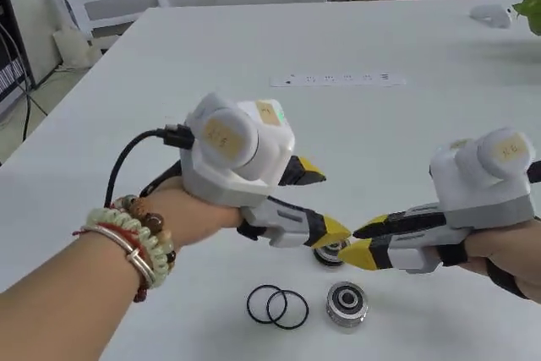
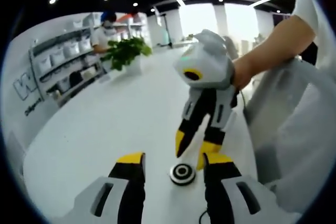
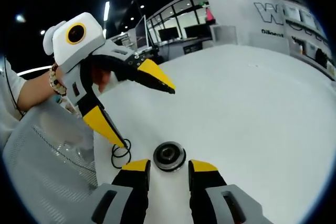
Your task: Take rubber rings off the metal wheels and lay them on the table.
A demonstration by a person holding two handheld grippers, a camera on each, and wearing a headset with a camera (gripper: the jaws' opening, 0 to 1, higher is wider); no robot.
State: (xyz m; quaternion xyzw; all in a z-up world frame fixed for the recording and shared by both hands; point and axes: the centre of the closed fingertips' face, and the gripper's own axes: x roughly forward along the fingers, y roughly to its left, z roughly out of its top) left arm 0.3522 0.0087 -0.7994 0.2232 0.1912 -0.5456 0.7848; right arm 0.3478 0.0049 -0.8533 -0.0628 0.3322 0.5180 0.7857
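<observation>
A hand (image 1: 196, 213) with bead bracelets (image 1: 135, 244) holds the left hand-held gripper (image 1: 328, 203) over the white desk (image 1: 169, 82), close to the near edge. Its two yellow-tipped jaws are spread wide apart and hold nothing.

Under it, by the near edge, two black rubber rings (image 1: 277, 306) lie flat on the desk. One ring lies partly over the other. Just to the right of them sits a metal wheel (image 1: 347, 303), flat on its side, apart from both grippers.

A second metal wheel (image 1: 330, 254) sits a little farther from the near edge. The gripper tips partly hide it in the head view. In the right gripper view this wheel (image 3: 169, 156) lies just in front of the two jaw tips, and the rings (image 3: 121, 155) lie to its left.

The right hand-held gripper (image 1: 355, 243) comes in from the right edge. Its jaws are a little apart and grip nothing. Its tips point at the left gripper's lower tip, just above the second wheel.
</observation>
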